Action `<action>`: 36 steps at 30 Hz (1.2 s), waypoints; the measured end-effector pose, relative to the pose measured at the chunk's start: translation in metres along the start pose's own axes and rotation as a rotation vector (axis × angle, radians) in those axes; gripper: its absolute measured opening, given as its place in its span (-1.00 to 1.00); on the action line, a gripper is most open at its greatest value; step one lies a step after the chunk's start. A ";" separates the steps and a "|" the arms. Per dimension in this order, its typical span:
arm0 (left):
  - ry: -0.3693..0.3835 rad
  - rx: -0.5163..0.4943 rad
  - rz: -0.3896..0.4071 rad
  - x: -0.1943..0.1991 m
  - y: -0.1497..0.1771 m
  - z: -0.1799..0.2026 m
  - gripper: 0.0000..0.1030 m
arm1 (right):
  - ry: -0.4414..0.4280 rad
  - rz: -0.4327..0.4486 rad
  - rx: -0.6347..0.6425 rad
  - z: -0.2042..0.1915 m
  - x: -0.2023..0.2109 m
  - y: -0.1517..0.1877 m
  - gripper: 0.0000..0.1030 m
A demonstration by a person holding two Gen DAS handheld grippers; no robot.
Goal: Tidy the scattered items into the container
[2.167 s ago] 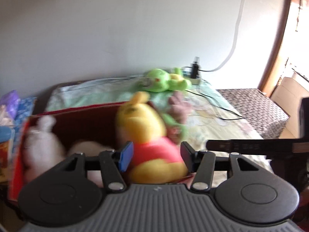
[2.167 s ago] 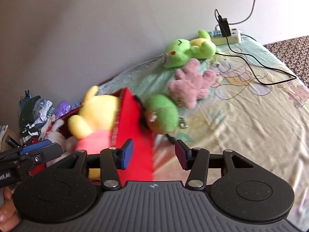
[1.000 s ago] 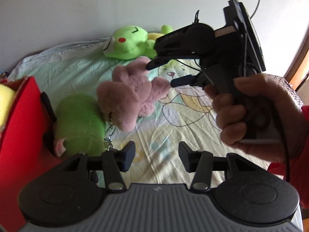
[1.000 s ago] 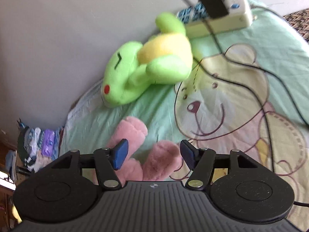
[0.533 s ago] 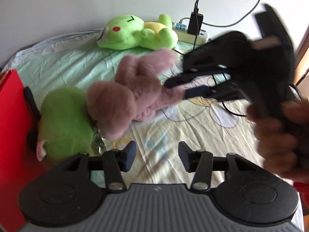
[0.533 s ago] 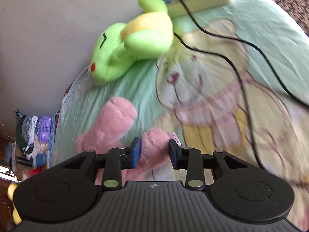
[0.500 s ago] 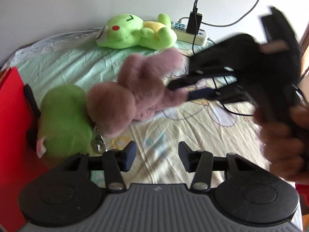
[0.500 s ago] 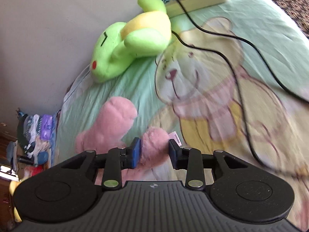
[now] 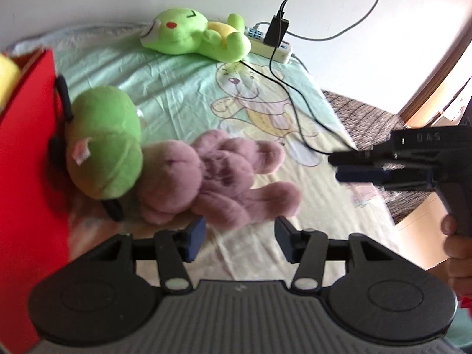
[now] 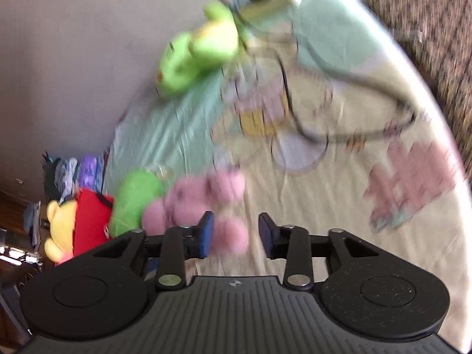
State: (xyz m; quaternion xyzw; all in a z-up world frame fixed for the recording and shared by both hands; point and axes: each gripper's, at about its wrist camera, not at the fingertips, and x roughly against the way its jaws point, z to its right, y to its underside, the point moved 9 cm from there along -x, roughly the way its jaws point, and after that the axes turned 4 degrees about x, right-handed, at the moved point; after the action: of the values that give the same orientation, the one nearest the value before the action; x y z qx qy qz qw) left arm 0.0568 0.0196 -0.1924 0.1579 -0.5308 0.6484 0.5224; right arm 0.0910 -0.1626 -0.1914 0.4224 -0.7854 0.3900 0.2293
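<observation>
A pink bunny plush (image 9: 218, 177) lies on the bedsheet against a round green plush (image 9: 103, 141), which leans on the red container (image 9: 26, 153). A yellow bear (image 10: 59, 230) sits in that container. A green frog plush (image 9: 194, 35) lies at the back. My left gripper (image 9: 239, 239) hovers just short of the bunny's leg, its jaws opening with nothing between them. My right gripper (image 9: 336, 165) stands off to the right, clear of the bunny, jaws opening. In the blurred right wrist view the bunny (image 10: 200, 203) shows just beyond the right gripper (image 10: 236, 233).
A power strip (image 9: 274, 47) with a black charger and trailing black cable (image 9: 295, 103) lies behind the frog. The wall runs close behind the bed. A patterned cover (image 9: 362, 118) borders the sheet on the right. A hand (image 9: 457, 253) holds the right gripper.
The right gripper carried the pink bunny toward the round green plush, let go and drew back to the right. The bunny now rests on the sheet. The left gripper's jaws widened.
</observation>
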 end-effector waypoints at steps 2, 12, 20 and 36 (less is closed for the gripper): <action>0.004 0.024 -0.014 -0.008 0.001 0.001 0.10 | 0.006 0.029 0.045 -0.008 -0.007 -0.012 -0.07; -0.019 0.068 -0.068 -0.035 0.011 0.002 0.10 | 0.028 -0.037 0.250 -0.030 -0.103 -0.036 0.02; -0.022 0.080 -0.063 -0.033 0.003 -0.006 0.07 | -0.058 -0.181 0.179 -0.023 -0.086 -0.017 0.03; 0.020 -0.122 -0.149 0.036 0.067 -0.004 0.15 | -0.149 -0.382 0.039 -0.024 -0.028 0.115 0.00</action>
State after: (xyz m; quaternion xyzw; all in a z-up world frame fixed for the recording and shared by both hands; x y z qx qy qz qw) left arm -0.0129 0.0487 -0.2018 0.1582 -0.5508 0.5759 0.5830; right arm 0.0098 -0.0906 -0.2446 0.5956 -0.6981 0.3223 0.2323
